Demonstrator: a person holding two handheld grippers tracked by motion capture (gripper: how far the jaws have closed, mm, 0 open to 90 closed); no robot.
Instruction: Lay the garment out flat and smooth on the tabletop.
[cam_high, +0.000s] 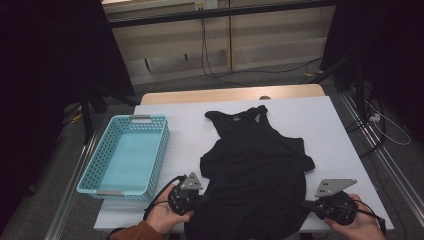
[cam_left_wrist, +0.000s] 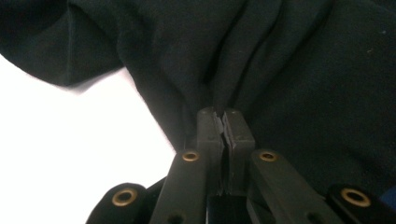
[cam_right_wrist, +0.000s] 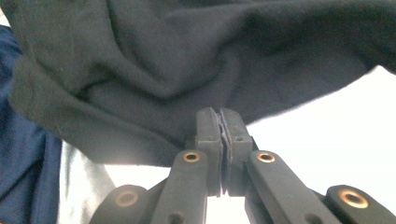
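Table: white worktop (cam_high: 320, 125), carrying everything in the scene.
Tank top: a black sleeveless top (cam_high: 255, 170) lies spread over the middle of the worktop — straps toward the far edge, hem hanging over the near edge.
Basket: light-blue perforated basket (cam_high: 105, 155) at the left edge of the worktop, well apart from the top.
Left gripper: (cam_left_wrist: 224, 122) clenched on a pinch of the top's fabric at its near left side; folds fan out from the jaws.
Right gripper: (cam_right_wrist: 220, 122) jaws pressed together at the fabric's edge on the near right side — whether cloth sits between the pads I cannot tell for sure.
Step in hand: by my reading, taking hold of the hem at both sides, ready for a fold.
Next move: likely lifting both sides evenly and carrying the hem toward the straps, keeping the cloth taut so neither side slips.
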